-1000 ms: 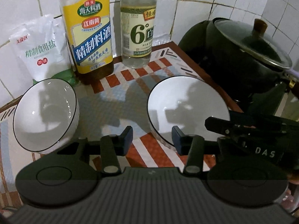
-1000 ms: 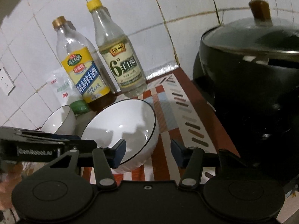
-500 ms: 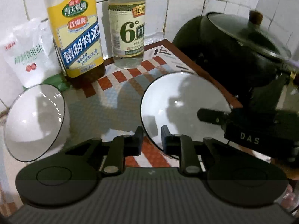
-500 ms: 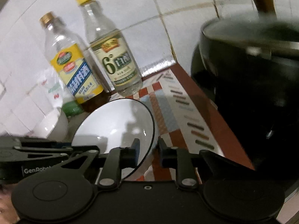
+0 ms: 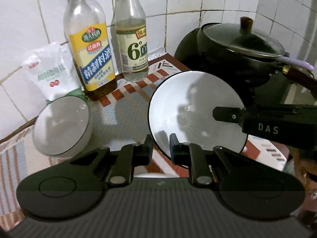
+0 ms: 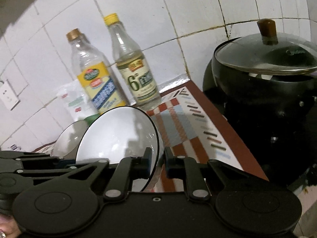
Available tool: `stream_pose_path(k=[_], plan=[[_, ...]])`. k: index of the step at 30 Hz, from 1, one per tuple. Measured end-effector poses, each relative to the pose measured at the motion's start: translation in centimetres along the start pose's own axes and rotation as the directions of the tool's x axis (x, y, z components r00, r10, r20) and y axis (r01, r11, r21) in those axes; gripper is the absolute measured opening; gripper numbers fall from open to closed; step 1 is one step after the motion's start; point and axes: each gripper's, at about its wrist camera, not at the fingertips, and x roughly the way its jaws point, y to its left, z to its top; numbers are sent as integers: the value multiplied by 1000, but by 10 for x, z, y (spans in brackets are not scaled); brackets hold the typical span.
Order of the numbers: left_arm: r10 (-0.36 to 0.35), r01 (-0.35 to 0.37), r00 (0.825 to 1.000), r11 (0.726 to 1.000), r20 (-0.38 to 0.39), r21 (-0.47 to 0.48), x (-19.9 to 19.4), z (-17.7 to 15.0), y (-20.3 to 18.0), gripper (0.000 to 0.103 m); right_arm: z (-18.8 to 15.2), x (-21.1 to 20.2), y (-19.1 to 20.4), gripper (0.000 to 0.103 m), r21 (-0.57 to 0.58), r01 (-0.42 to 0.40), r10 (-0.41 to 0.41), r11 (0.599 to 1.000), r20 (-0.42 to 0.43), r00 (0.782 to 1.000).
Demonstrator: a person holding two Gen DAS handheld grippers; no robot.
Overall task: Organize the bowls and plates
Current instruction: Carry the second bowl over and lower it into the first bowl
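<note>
A large white bowl [image 5: 196, 111] with a thin black rim hangs tilted above the patterned mat [image 5: 128, 107]. My left gripper [image 5: 161, 148] is shut on its near-left rim, one pad inside and one outside. My right gripper [image 6: 157, 158] is shut on the opposite rim of the same large bowl [image 6: 118, 136]; its dark body [image 5: 267, 123] reaches in from the right in the left wrist view. A smaller white bowl [image 5: 61, 127] sits tilted on the mat at the left, and it shows partly behind the large one as the small bowl [image 6: 67, 140] in the right wrist view.
Against the tiled wall stand a yellow-labelled bottle [image 5: 89, 55], a clear bottle marked 6° [image 5: 132, 45] and a white salt bag [image 5: 49, 71]. A black pot with a glass lid [image 5: 243, 39] fills the right side. A wall socket [image 6: 8, 97] is at far left.
Both grippers went from open to shut on the large bowl's rim. The bowl has risen off the mat and tipped, and both views have lifted with it.
</note>
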Motion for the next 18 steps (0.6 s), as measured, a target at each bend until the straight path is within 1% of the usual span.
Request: stream_pose_path(k=[2, 5, 9, 14, 18], plan=[[-2, 2, 1000, 1000, 3, -3, -14, -6, 2, 16, -2, -8, 9, 16, -16, 2, -2, 1000, -38, 999], [-22, 21, 1000, 999, -12, -30, -30, -13, 10, 16, -7, -23, 22, 16, -39, -13, 11, 999, -54, 999], [-28, 27, 999, 999, -21, -39, -53, -27, 16, 16, -16, -35, 34, 16, -29, -43, 40, 999, -89, 995], [-51, 47, 997, 997, -57, -67, -70, -46, 28, 16, -27, -46, 50, 16, -38, -70, 66, 997, -103, 993], [-49, 43, 996, 996, -77, -78, -77, -60, 33, 16, -34, -49, 65, 16, -65, -74, 66, 995, -113, 991]])
